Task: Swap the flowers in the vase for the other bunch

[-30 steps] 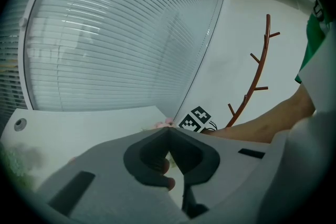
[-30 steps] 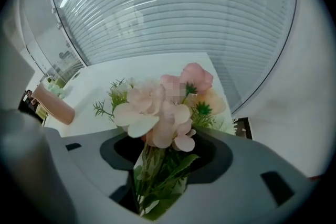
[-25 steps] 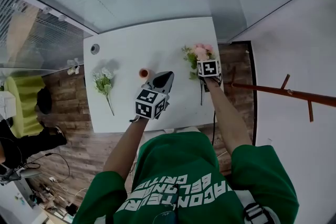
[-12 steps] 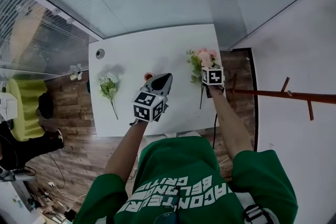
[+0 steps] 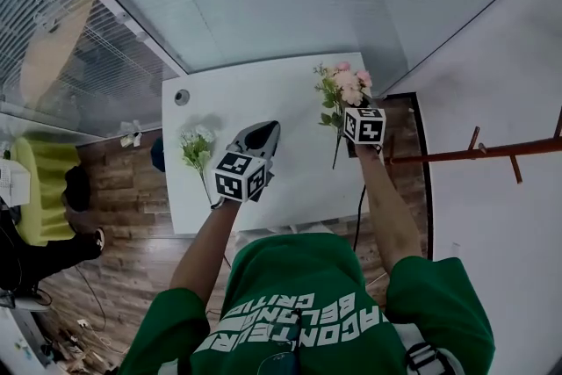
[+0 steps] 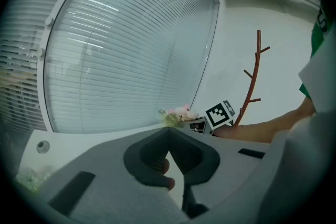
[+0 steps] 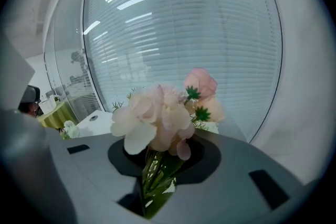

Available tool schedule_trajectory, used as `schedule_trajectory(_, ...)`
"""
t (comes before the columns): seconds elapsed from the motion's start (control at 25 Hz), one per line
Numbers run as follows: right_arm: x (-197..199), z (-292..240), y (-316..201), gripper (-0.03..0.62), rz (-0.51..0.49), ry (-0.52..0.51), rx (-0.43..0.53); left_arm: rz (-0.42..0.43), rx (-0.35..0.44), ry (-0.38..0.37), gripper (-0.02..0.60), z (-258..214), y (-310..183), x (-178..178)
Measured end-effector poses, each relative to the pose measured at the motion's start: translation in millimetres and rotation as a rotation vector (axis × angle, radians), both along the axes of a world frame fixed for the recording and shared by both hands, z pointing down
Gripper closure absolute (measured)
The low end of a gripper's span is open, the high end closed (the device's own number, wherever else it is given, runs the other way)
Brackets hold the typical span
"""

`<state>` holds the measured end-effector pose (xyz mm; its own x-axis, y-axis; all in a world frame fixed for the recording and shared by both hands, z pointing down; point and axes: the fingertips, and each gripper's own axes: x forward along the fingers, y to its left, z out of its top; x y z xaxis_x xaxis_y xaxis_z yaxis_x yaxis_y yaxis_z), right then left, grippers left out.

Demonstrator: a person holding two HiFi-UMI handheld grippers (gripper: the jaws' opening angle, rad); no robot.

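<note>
A pink bunch (image 5: 344, 88) stands upright above the table's right edge, its stems gripped by my right gripper (image 5: 345, 113); those jaws have just been closing on the green stems (image 7: 155, 178). The pink bunch (image 7: 157, 115) fills the right gripper view above my right gripper (image 7: 157, 165). My left gripper (image 5: 262, 133) is over the table's middle. In the left gripper view my left gripper (image 6: 169, 136) has its tips together round a reddish-brown vase (image 6: 164, 168). The head view hides the vase. A white bunch (image 5: 198, 149) lies flat at the table's left.
The white table (image 5: 263, 92) carries a small round silver fitting (image 5: 182, 97) at its far left corner. A glass wall with blinds stands behind it. A red-brown branch-shaped stand (image 5: 465, 149) is to the right, and a yellow-green chair (image 5: 35, 180) far left.
My right gripper has risen, and the pink bunch that lay on the table now stands upright in it. My left gripper moved forward over the orange vase, which no longer shows.
</note>
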<state>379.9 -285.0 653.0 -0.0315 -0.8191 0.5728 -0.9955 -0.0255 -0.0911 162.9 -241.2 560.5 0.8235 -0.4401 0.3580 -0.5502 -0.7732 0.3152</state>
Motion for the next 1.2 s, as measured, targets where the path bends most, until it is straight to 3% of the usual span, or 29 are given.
schedule_trajectory(0.64,-126,-250,-21,0.489,-0.066,0.077,0.498,-0.062,0.083,0.049,0.578,-55,-33,-132)
schedule_trajectory(0.88,-160,-297,-23,0.488,-0.1,0.124,0.571,-0.074,0.105,0.059,0.578,-68,-41,-159)
schedule_trajectory(1.2,-174,-294,-28,0.488,-0.114,0.121,0.583,-0.093,0.111,0.055,0.578,-67,-42,-174)
